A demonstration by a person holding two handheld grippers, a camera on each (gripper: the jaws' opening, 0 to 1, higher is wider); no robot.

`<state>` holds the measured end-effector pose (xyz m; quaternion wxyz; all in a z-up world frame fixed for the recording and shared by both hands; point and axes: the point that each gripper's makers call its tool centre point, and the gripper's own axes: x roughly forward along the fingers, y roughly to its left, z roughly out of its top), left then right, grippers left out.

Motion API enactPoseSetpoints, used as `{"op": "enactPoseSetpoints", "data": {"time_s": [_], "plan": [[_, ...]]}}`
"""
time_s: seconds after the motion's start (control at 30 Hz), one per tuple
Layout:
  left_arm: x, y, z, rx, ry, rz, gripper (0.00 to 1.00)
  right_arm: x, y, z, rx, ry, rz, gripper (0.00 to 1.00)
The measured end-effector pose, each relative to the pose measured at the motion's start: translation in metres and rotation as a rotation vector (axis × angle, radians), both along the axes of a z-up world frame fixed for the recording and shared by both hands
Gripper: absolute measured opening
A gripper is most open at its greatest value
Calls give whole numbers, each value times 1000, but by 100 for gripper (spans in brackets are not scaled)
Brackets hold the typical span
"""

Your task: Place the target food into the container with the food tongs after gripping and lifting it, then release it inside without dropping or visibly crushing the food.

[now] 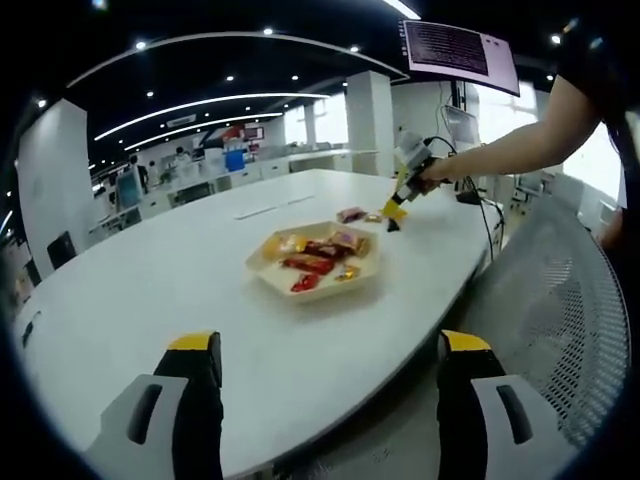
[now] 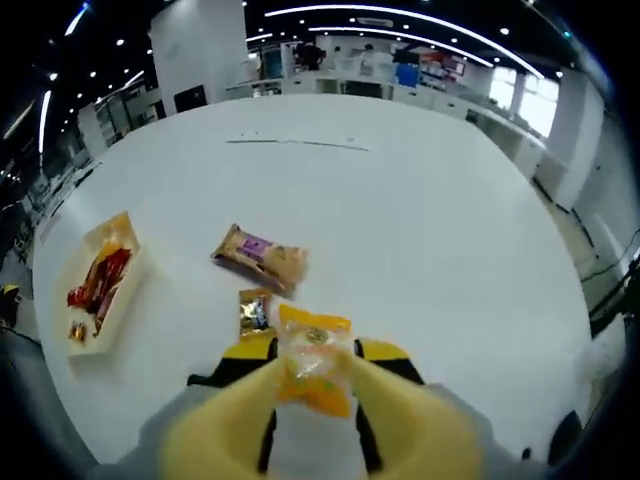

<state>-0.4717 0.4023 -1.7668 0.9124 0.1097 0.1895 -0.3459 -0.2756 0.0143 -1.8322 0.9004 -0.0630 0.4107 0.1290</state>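
Desk (image 2: 420, 200): broad, white, smooth, rounded edge.
Container (image 1: 268, 268): shallow pale tray, mid-desk, already carrying glossy red and orange wrapped snacks; seen far left in the right gripper view.
Loose packets: tan wrapper with purple label (image 2: 260, 256) and a small gold one (image 2: 254, 312), lying on the desk just beyond the tongs.
Right claw (image 2: 312, 375): closed on yellow tongs (image 2: 400, 425), whose tips pinch the target food (image 2: 315, 368), a soft, crinkly orange-and-clear packet, lifted off the desk.
Left claw (image 1: 330, 400): jaws apart, empty, near desk edge.
Risk: slick film could slip during the carry; squeezing harder could crush it.
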Motion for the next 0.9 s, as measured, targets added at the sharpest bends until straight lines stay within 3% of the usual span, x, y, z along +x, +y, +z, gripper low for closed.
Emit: {"op": "enactPoseSetpoints", "data": {"time_s": [0.9], "plan": [[0,1,0,-1,0,1,85,0,14,6,-36,-4,55,24]]}}
